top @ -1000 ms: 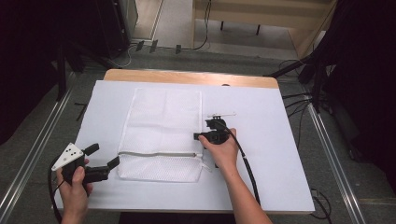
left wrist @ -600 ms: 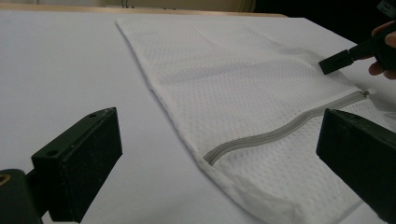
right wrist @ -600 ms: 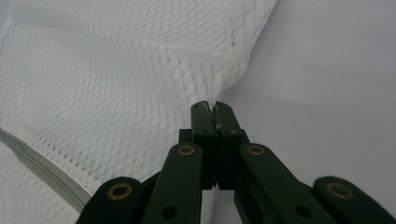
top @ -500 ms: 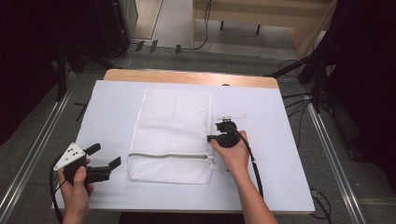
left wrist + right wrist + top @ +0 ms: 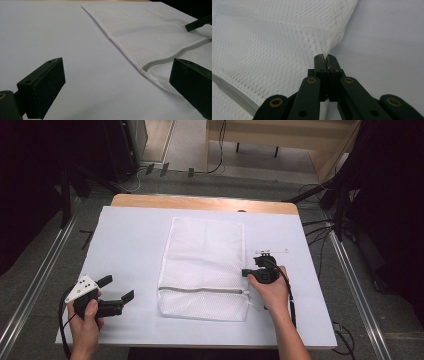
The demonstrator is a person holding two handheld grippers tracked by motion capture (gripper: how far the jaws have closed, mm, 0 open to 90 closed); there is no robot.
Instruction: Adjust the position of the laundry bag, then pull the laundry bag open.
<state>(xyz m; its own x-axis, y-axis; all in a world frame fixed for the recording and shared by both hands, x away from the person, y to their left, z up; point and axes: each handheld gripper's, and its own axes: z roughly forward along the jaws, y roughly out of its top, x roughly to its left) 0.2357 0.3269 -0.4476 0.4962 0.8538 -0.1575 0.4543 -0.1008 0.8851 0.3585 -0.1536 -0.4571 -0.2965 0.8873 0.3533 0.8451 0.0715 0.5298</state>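
The right gripper is pinching the right edge of the white mesh bag lying mid-table, so it should be dragging low and level while the left gripper, fingers wide and empty, is waiting nearby

Table free both sides of mesh bag.

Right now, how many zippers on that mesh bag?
1. A grey zipper runs across the white mesh bag near its end closest to the person, between the open left gripper and the right gripper. The underside is hidden.
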